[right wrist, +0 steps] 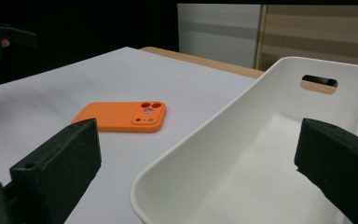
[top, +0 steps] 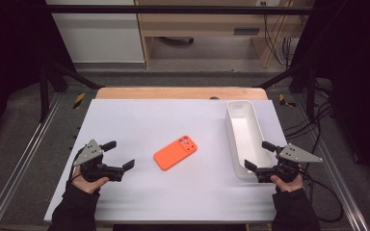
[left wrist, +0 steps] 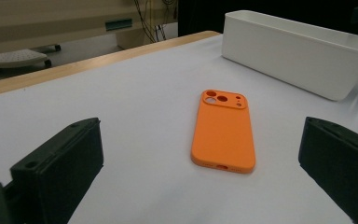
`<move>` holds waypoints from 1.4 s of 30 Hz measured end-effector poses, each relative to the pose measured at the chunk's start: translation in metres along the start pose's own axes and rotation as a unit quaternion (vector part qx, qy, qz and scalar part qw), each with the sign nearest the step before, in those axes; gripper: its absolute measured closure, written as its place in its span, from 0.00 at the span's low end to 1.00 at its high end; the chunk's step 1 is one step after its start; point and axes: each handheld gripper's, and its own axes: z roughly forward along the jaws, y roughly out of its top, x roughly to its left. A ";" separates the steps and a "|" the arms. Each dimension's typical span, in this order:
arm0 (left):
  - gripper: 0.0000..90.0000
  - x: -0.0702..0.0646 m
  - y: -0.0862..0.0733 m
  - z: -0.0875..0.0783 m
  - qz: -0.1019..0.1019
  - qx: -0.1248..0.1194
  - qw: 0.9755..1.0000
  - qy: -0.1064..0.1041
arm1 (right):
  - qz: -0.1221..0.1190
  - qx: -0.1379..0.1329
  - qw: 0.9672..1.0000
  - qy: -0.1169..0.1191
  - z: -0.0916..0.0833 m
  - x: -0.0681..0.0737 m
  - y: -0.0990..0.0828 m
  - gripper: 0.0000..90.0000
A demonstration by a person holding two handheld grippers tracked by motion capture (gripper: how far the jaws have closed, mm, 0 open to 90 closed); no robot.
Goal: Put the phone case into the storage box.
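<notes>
Both pairs of black fingers stand wide apart with nothing between them: the left gripper [top: 118, 154] sits low at the near left of the white table [top: 139, 202], held in the person's left hand [top: 87, 180], and the right gripper [top: 259, 155] sits at the near right in the right hand [top: 287, 183]. From the right gripper view its jaws frame the near end of a white bin [right wrist: 242, 154], and in the high view they seem to hover right at that end's rim, though whether they touch it is hard to tell. Farther in, about mid-table and between the two grippers, lies the orange phone case [top: 175, 152], flat and back up, turned at a slant with its camera cut-outs toward the far right. It is well apart from either gripper and clear of the bin, which runs lengthwise along the right side toward the table's far wooden edge [top: 180, 93].
</notes>
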 end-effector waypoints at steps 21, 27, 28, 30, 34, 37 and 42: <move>0.00 -0.013 0.007 0.015 -0.002 0.019 1.000 0.008 | -0.003 0.001 1.000 0.002 0.000 0.000 0.000 0.01; 0.00 -0.016 0.010 0.019 -0.001 0.023 1.000 0.009 | -0.003 0.003 1.000 0.002 0.001 0.001 0.000 0.01; 0.00 -0.017 0.011 0.020 -0.001 0.025 1.000 0.009 | -0.003 0.003 1.000 0.002 0.001 0.001 0.000 0.01; 0.00 -0.018 0.012 0.022 0.001 0.027 1.000 0.008 | -0.003 0.003 1.000 0.002 0.001 0.001 -0.001 0.01; 0.00 -0.019 0.015 0.026 -0.001 0.030 1.000 0.008 | -0.004 0.004 1.000 0.003 0.001 0.001 -0.001 0.01; 0.00 -0.020 0.015 0.027 -0.001 0.033 0.999 0.008 | -0.004 0.004 1.000 0.003 0.001 0.001 -0.001 0.01; 0.00 -0.021 0.018 0.031 0.002 0.038 0.999 0.005 | -0.003 0.005 1.000 0.004 0.001 0.001 -0.001 0.01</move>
